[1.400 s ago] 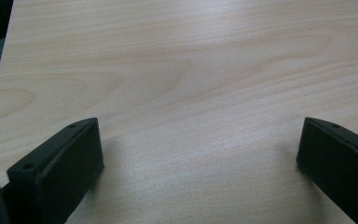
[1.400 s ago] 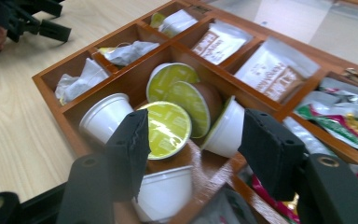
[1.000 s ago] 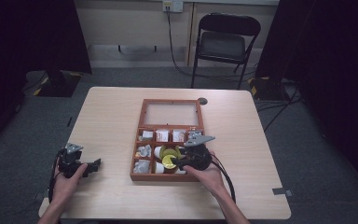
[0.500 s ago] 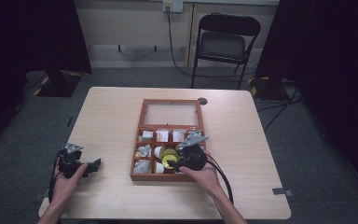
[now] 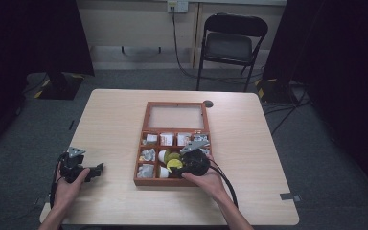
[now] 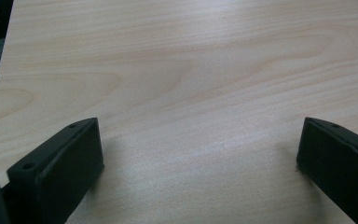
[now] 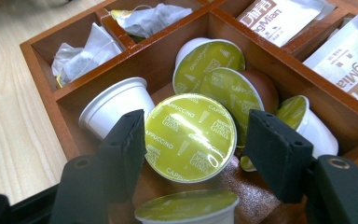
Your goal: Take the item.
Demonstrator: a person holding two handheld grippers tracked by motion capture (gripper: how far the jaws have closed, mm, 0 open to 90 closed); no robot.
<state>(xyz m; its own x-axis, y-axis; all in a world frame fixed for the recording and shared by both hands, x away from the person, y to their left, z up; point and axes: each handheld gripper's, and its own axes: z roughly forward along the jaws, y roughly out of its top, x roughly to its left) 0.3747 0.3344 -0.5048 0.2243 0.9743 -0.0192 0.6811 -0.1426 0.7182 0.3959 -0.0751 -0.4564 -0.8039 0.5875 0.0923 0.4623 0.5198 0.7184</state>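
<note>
A wooden compartment box (image 5: 137, 168) lies at the table's middle, its glass lid (image 5: 176, 116) open flat behind it. My right gripper (image 5: 173, 165) (image 7: 195, 117) reaches into a near compartment holding several coffee capsules. One capsule with a yellow-green "Cappuccino" lid (image 7: 191, 137) stands tilted between the jaws. These have just been opening: the left pad still brushes the lid's rim, while the right pad stands clear of it. My left gripper (image 5: 97, 169) (image 6: 199, 125) rests open over bare tabletop at the near left, with nothing between its jaws.
Tea bags (image 7: 88, 49) fill the box's left compartments and foil sachets (image 7: 279, 16) the far ones. A black folding chair (image 5: 235, 45) stands beyond the table. A small dark disc (image 5: 207, 103) lies by the lid's corner. Bare wood (image 5: 110, 124) lies between the two hands.
My right gripper has shifted slightly toward the near left within the box. The left hand and its gripper have stayed where they were.
</note>
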